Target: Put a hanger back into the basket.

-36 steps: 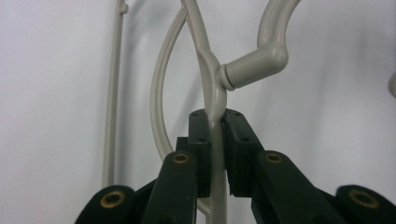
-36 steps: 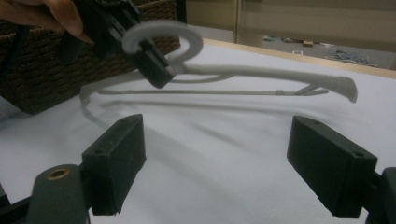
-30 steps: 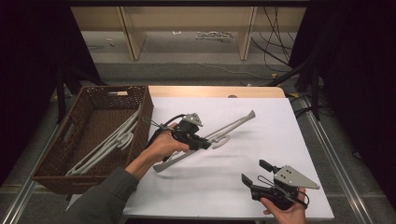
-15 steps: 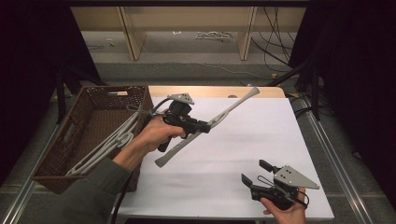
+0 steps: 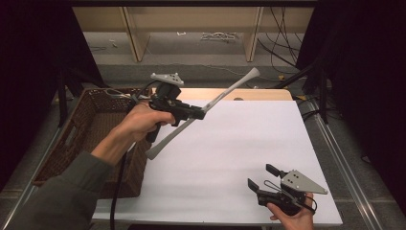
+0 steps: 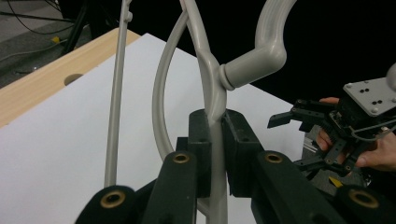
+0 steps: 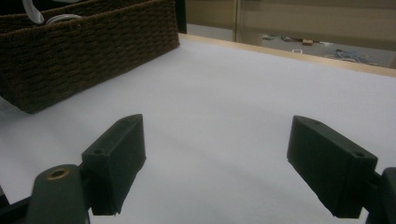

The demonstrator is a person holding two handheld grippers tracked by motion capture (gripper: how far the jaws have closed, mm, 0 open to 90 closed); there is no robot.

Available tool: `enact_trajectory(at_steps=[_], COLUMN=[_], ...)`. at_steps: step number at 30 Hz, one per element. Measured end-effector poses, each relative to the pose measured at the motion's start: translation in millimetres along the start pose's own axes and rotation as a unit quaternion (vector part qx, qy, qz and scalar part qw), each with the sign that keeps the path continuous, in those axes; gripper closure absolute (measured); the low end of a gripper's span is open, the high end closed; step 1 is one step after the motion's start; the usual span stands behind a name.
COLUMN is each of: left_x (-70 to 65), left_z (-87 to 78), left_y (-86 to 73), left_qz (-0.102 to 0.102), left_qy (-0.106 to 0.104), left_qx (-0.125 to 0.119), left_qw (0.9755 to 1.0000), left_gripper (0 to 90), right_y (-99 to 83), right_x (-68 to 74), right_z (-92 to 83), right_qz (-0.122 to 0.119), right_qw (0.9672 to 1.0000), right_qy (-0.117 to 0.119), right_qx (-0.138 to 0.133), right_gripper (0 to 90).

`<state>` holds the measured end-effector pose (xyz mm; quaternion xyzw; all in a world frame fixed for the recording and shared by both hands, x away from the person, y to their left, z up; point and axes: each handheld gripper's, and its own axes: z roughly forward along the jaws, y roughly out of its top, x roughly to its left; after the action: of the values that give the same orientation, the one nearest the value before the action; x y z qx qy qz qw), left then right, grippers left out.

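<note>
My left gripper (image 5: 200, 113) is shut on a grey plastic clothes hanger (image 5: 230, 91) and holds it in the air above the table's left part, beside the basket. The hanger slants from lower left to upper right. In the left gripper view the jaws pinch the hanger (image 6: 211, 79) just below its hook. My right gripper (image 5: 261, 176) stands open near the table's front right, with nothing between its fingers (image 7: 116, 158). The same right gripper (image 6: 299, 135) appears farther off in the left gripper view.
A brown wicker basket (image 5: 86, 129) sits at the table's left edge, with white hangers (image 7: 56, 17) inside it. A white sheet (image 5: 249, 143) covers the wooden table (image 5: 258, 94). Shelving and cables lie on the floor beyond.
My left gripper has lifted the hanger off the sheet and carried it up and to the left, toward the basket. The right gripper has stayed where it was.
</note>
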<state>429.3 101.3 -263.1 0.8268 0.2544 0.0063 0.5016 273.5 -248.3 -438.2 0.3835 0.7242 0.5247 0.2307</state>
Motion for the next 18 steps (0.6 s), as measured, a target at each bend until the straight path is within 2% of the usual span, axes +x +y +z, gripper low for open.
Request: enact_trajectory(at_steps=[3,4,5,6,7,18], left_x=[2.2,3.5,4.5,5.7,7.0,26.9], left_z=[-11.9,-15.9,-19.5,-22.7,-25.8,-56.8], left_y=[0.1,0.0,-0.6,-1.4,-2.5,-25.5], left_qz=[0.003,0.003,0.001,0.0,-0.001,-0.012], left_qy=[0.013,0.015,0.019,0.021,0.025,0.049], left_qx=[0.001,0.0,-0.004,-0.007,-0.008,-0.023], left_qw=[0.9999,0.9999,0.9998,0.9998,0.9997,0.9985], left_gripper=[82.3,82.2,82.3,82.3,82.3,82.3], right_y=[0.2,0.1,-0.2,-1.0,-0.2,-0.8], right_x=[0.1,0.1,-0.4,0.3,0.4,0.9], right_z=[-0.2,0.5,0.5,2.6,0.5,2.2], right_qz=[0.0,0.005,-0.001,0.003,0.0,0.004], right_qw=[1.0,1.0,1.0,1.0,1.0,1.0], right_qy=[0.0,0.007,0.002,0.006,0.001,0.005], right_qx=[0.002,0.0,0.003,-0.005,0.007,-0.002], right_gripper=[20.3,20.3,20.3,20.3,20.3,20.3])
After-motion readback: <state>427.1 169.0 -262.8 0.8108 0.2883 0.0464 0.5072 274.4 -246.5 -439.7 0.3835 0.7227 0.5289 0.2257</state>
